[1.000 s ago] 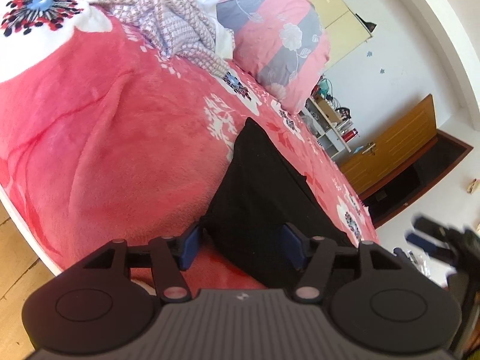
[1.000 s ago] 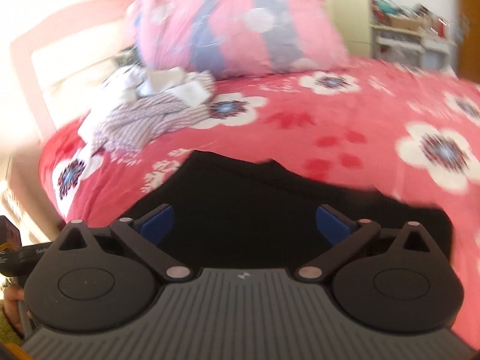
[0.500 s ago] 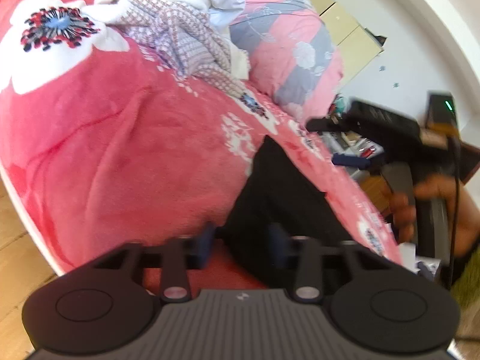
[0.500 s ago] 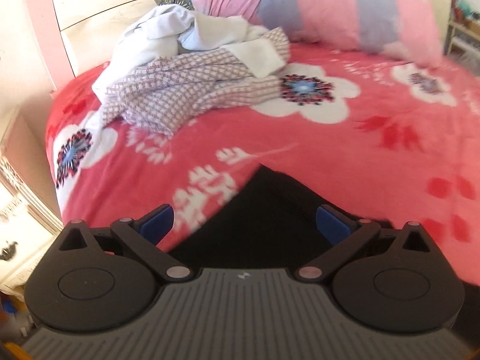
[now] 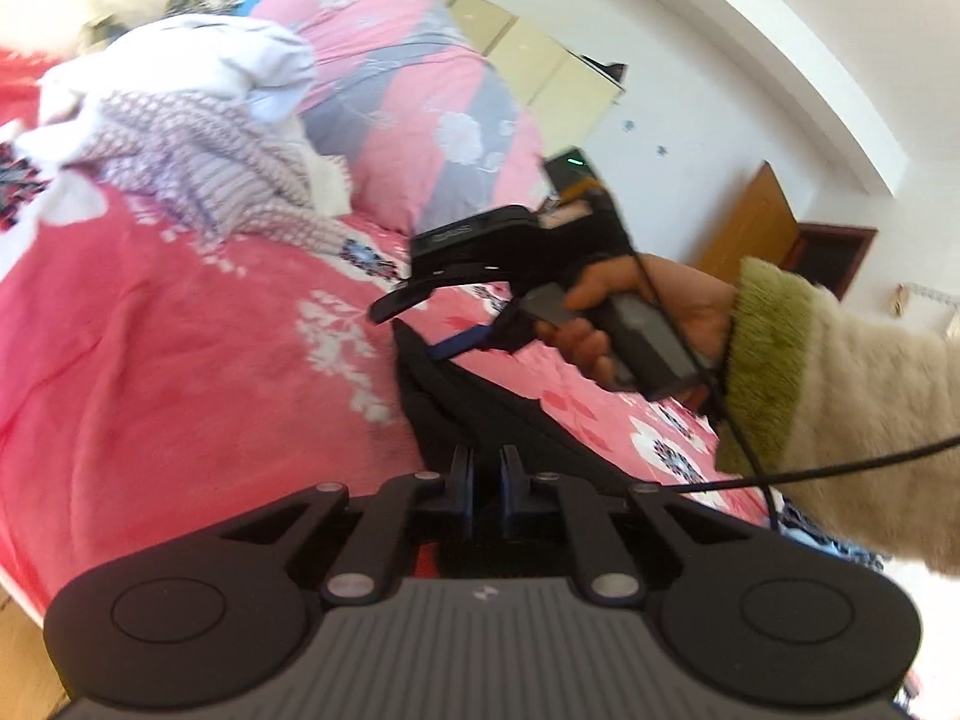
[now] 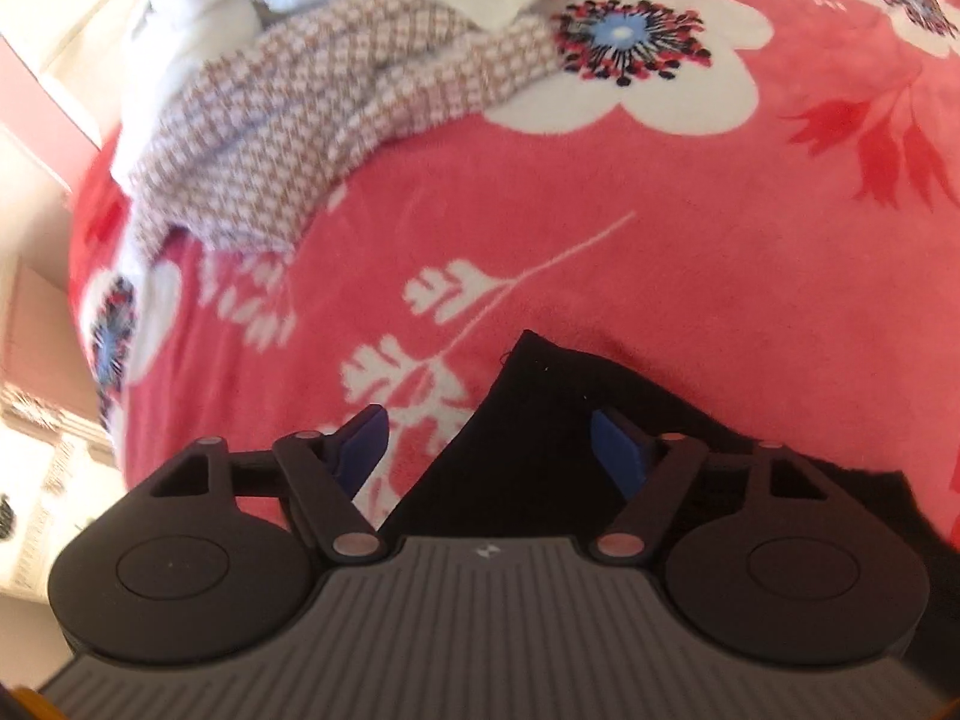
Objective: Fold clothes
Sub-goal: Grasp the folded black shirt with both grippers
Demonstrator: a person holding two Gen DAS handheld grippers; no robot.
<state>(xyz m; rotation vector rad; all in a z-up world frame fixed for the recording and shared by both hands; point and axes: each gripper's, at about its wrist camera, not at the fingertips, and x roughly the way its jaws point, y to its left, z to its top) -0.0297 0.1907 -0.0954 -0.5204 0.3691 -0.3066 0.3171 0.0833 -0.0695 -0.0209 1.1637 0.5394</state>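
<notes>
left view only: person's hand [image 5: 636, 312], right gripper [image 5: 420, 324] over black garment [image 5: 456, 414]

A red floral blanket [image 6: 600, 192] covers the bed. A pink-and-grey pillow [image 5: 420, 120] lies at its far end. Behind stand cream cabinets [image 5: 540, 60] against a white wall [image 5: 690, 90], with a brown door [image 5: 750, 234] further along.

I see a black garment [image 6: 540, 438] lying flat on the pink flowered bed [image 6: 600, 240], one pointed corner toward a crumpled checked garment [image 6: 312, 108] heaped well apart from it.
</notes>
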